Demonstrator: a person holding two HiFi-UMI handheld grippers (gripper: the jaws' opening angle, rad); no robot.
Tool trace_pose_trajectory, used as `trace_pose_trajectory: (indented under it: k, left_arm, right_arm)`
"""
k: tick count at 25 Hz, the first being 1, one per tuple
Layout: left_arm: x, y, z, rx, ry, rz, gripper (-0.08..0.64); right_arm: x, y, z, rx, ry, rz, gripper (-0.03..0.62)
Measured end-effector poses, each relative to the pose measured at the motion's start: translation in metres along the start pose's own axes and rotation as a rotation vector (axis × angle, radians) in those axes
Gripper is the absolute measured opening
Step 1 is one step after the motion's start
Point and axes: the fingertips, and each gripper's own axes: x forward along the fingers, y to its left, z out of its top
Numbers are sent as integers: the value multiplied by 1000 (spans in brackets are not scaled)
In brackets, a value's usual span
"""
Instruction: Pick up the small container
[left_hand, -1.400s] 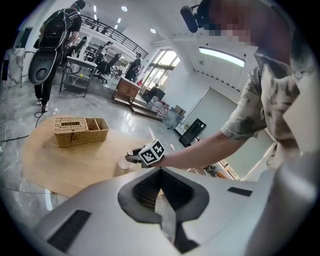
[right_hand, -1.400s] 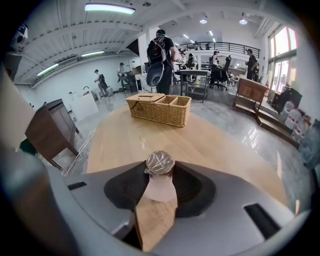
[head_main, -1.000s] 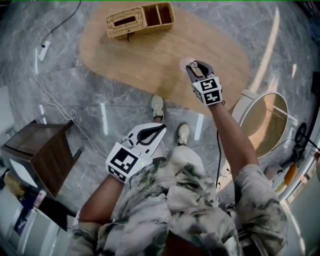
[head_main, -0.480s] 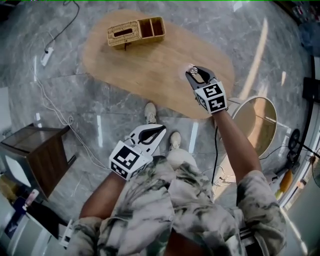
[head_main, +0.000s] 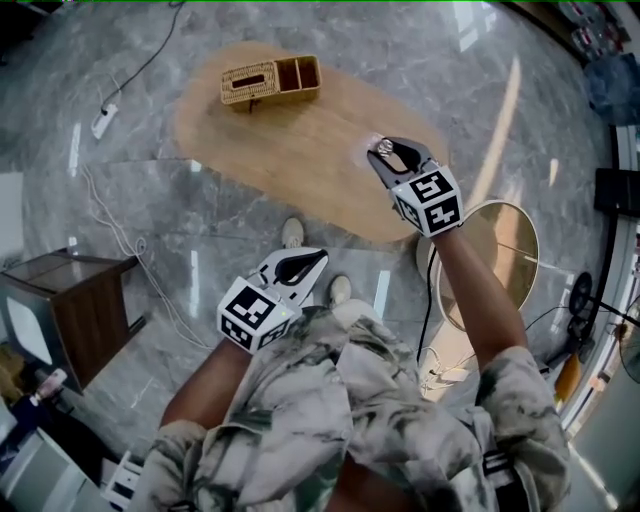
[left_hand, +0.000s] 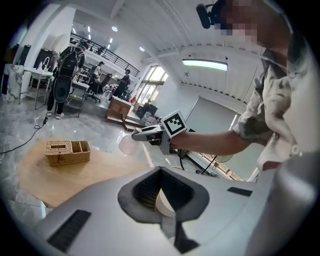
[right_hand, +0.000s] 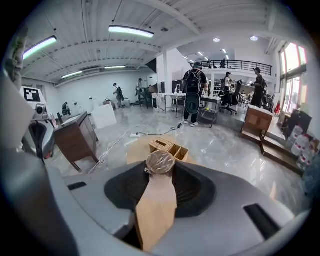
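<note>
Above the right end of the oval table (head_main: 300, 150), the right gripper (head_main: 380, 152) has its jaws clamped on the small container (head_main: 366, 148). The container is a round, clear-wrapped item pinched at the jaw tips. From the left gripper view it appears lifted clear of the wood. It sits close to the table's near right edge.

The basket (head_main: 270, 80) stands at the far left end, well apart from the container. Only bare table top lies between them.

The left gripper (head_main: 318, 258) hangs low beside the person's body, over the floor and off the near table edge. Its jaws are closed together with nothing between them.

A round side table (head_main: 500, 260) sits just past the table's right end, beneath the right forearm. A dark cabinet (head_main: 70, 310) and a power strip (head_main: 104, 120) with its cable occupy the floor to the left, well clear of both grippers.
</note>
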Motion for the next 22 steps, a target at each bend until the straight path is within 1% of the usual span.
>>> trace_pose_trajectory:
  k: [9, 12, 15, 19, 20, 22]
  left_arm:
    - [-19, -52, 6, 41, -42, 12, 21]
    - [-28, -70, 2, 48, -45, 23, 21]
    - [-35, -87, -7, 35, -48, 25, 21]
    - [-32, -96, -21, -46, -52, 11, 21]
    - [-32, -100, -22, -47, -54, 12, 21]
    - [-33, -110, -23, -21, -51, 12, 21]
  right_arm:
    - [-88, 33, 37, -48, -23, 46, 158]
    - [-121, 47, 45, -52, -36, 57, 158]
    - [-155, 62, 48, -64, -44, 70, 158]
    - [-192, 76, 49, -95, -46, 78, 158]
    - [-201, 79, 49, -103, -46, 78, 158]
    - [-215, 85, 49, -109, -47, 81, 158]
